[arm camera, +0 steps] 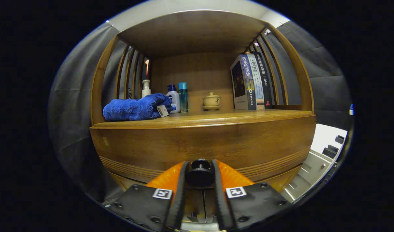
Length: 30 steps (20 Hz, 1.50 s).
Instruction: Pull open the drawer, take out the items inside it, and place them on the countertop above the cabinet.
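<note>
A wooden drawer front (203, 145) fills the space just ahead of me, under the cabinet's countertop (216, 117). Its round black knob (200, 174) sits between my fingertips, and my gripper (199, 172) is shut on that knob, one finger pressing each side. The inside of the drawer is hidden. On the countertop a folded blue towel (136, 108) lies at the left end.
Behind the towel stand a white pump bottle (146, 88), a white bottle with a blue cap (173, 98) and a slim blue bottle (183, 96). A small lidded cup on a saucer (211, 101) sits mid-shelf, upright books (250, 82) at the right. Slatted side walls and a roof enclose the shelf.
</note>
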Each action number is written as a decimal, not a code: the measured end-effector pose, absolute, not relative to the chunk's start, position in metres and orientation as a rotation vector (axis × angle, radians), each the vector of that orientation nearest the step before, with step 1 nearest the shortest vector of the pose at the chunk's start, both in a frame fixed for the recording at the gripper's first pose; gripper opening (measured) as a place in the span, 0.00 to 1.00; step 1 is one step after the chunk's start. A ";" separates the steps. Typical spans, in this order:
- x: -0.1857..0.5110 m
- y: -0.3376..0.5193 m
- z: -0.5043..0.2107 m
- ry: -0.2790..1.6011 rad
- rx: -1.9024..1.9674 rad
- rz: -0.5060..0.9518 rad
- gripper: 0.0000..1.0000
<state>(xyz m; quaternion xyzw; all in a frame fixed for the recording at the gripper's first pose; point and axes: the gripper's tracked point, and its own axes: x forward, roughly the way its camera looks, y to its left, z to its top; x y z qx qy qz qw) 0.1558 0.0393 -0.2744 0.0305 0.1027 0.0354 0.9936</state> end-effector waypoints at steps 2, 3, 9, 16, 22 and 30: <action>0.157 0.038 -0.273 0.205 0.063 0.070 0.44; 0.156 0.038 -0.273 0.204 0.065 0.069 0.41; 0.156 0.036 -0.274 0.227 0.074 0.083 0.35; 0.126 0.034 -0.270 0.237 0.074 0.085 0.34; 0.088 0.033 -0.267 0.247 0.063 0.097 0.35; 0.041 0.029 -0.263 0.254 0.043 0.110 0.35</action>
